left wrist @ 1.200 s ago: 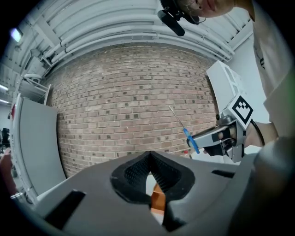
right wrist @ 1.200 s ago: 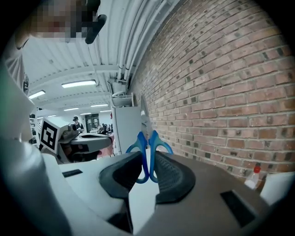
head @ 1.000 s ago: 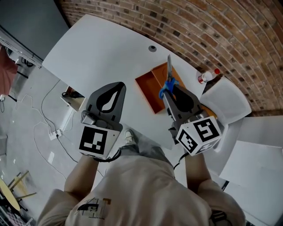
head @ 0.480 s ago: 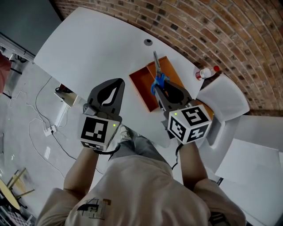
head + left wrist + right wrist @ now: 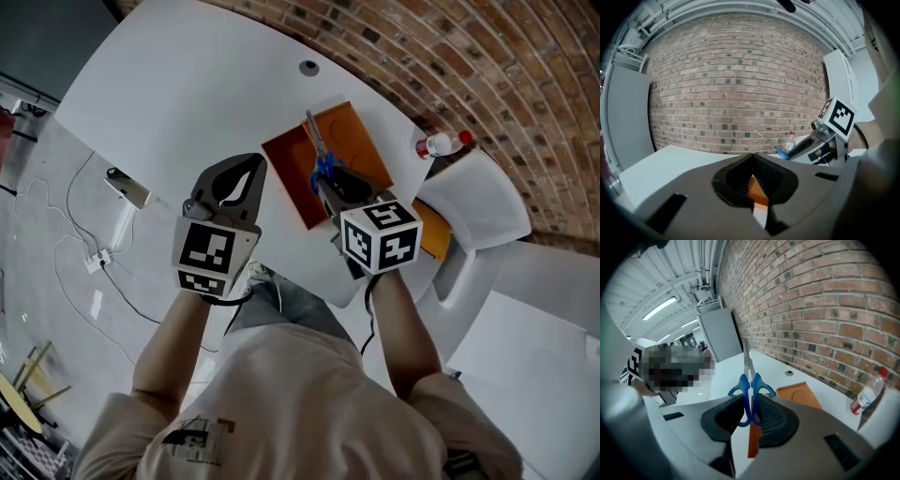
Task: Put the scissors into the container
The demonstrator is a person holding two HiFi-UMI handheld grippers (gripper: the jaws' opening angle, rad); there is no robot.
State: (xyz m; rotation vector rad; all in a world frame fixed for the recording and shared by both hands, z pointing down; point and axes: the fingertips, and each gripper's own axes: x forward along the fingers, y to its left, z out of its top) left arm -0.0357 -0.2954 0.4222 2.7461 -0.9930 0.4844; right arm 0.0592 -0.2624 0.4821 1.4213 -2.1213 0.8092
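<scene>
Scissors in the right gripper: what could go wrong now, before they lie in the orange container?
1. The right gripper pinches the scissors only at the blue handles, so the long blades may swing or slip out.
2. The blade tips lead over the container; they might catch its rim and shove it.

- Scissors [image 5: 317,150]: the lower handle loops are buried between the right gripper's [image 5: 328,180] jaws; only the blades and blue loop tops show.
- Container [image 5: 349,136]: its middle is covered by the right gripper in the head view; the left gripper view shows just an orange sliver.
- Bottle [image 5: 441,143]: label too small to read.
</scene>
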